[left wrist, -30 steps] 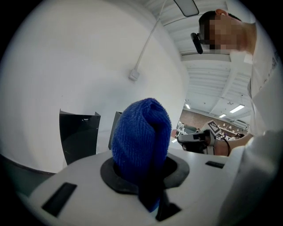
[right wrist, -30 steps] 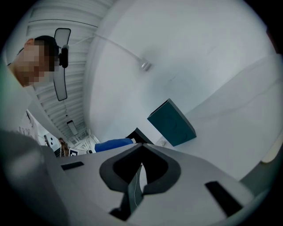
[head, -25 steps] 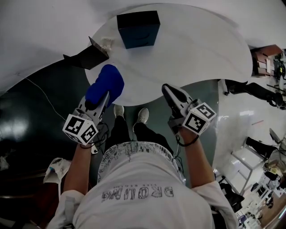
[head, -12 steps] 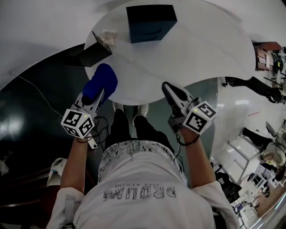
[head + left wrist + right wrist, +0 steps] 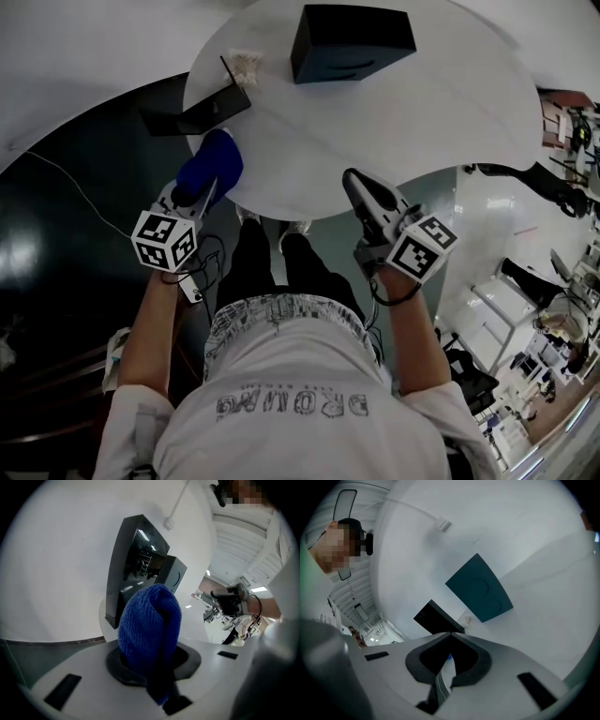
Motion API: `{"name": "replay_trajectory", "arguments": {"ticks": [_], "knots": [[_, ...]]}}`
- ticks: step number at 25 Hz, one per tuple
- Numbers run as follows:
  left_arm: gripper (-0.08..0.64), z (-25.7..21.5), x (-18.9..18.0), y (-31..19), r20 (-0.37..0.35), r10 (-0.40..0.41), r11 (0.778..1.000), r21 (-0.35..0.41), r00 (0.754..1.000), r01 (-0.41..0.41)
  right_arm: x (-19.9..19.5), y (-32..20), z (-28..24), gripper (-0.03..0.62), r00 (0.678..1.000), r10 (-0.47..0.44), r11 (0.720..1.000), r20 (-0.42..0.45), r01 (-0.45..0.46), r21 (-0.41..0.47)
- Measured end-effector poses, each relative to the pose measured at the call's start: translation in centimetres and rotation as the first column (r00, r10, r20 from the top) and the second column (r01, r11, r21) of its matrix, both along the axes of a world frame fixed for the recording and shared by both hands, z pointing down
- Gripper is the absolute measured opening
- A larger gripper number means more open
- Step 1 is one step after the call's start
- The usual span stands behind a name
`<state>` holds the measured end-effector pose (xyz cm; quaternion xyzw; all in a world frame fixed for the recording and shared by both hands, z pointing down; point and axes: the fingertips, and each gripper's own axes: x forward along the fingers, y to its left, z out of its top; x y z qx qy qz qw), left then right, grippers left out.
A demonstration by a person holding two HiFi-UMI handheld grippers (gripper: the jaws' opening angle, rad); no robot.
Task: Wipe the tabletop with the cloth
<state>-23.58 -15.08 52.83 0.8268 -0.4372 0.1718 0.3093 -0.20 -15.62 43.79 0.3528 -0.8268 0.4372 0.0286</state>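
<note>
while the cloth (image 5: 211, 167) stays clamped, left gripper (image 5: 200, 194) retreats.

Blue ribbed cloth (image 5: 212, 165); white tabletop (image 5: 422, 122); dark teal box (image 5: 352, 42); glossy black stand (image 5: 202, 111); pale grey shirt (image 5: 291, 375), dark lettering.

Bright, even indoor light, with heavy fisheye bending in every view.
The white table (image 5: 450, 112) looks washed pale, and only a soft, faint shadow lies under the dark box (image 5: 352, 42). The dark floor (image 5: 56, 234) carries a dull sheen. Both gripper views curve away into black corners. The cloth (image 5: 150, 620) is sharp enough to show its weave, while the room behind it is blurred.
</note>
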Motion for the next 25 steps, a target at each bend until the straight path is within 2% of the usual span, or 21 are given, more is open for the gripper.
{"name": "replay_trajectory", "arguments": {"ticks": [5, 12, 19, 25], "knots": [[0.084, 2.3, 0.6, -0.8, 0.075, 0.043, 0.999, -0.033, 0.996, -0.041, 0.3, 0.2, 0.9, 0.006, 1.0, 0.016, 1.0, -0.015, -0.016, -0.026], [0.084, 4.5, 1.0, -1.6, 0.188, 0.109, 0.99, -0.109, 0.976, -0.089, 0.2, 0.0, 1.3, 0.006, 0.999, 0.042, 0.998, -0.015, -0.043, -0.043], [0.083, 5.0, 2.3, -2.3, 0.237, 0.179, 0.977, -0.161, 0.955, -0.143, 1.3, 0.8, 2.3, 0.006, 0.997, 0.079, 0.995, 0.0, -0.079, -0.06], [0.083, 5.5, 3.8, -2.8, 0.249, 0.222, 0.965, -0.192, 0.943, -0.177, 3.2, 1.2, 3.0, 0.006, 0.992, 0.126, 0.99, 0.014, -0.125, -0.063]]}}
